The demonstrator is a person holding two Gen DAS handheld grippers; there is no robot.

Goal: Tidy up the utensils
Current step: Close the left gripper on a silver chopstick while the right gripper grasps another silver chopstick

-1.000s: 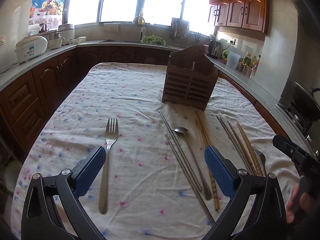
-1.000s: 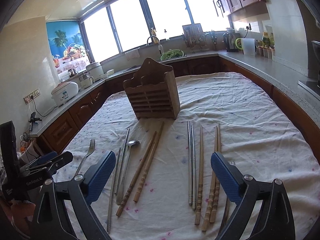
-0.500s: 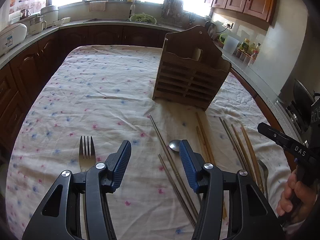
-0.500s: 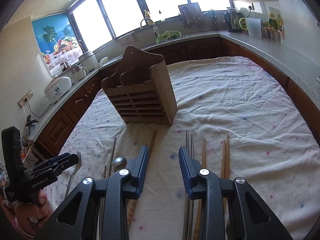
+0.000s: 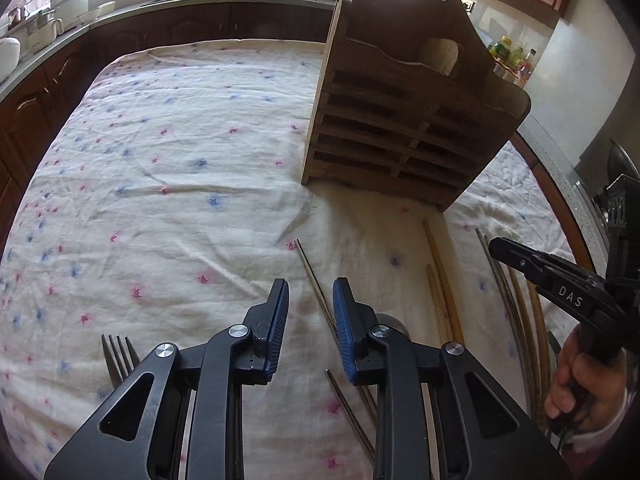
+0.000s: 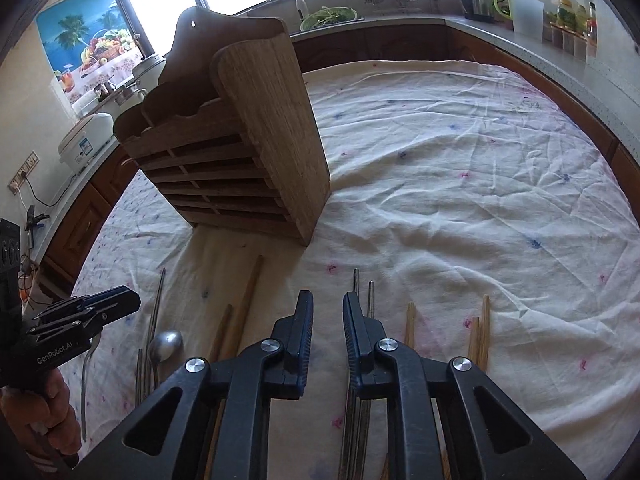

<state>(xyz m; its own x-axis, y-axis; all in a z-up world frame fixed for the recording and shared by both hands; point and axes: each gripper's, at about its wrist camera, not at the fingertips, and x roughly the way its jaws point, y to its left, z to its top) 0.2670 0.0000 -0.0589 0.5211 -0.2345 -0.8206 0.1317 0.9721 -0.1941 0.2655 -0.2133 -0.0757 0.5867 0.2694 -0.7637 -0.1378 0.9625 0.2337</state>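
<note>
Jaws closing on both sides: left hand-held gripper (image 5: 311,300) above a thin metal chopstick (image 5: 316,292), right hand-held gripper (image 6: 327,312) over bare cloth, neither gripping. Slatted wooden utensil holder (image 6: 240,152) stands on the cloth-covered bench (image 6: 460,184), utensils lying before it.

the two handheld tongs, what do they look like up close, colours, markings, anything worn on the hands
Both are black plastic frames with triangular cut-outs and silver rivets, carrying ribbed blue pads. The left tongs show white "GenRobot.AI" lettering along the side in the right wrist view; the right tongs show white "DAS" in the left wrist view. A light pinkish cuff edges the right hand.
</note>
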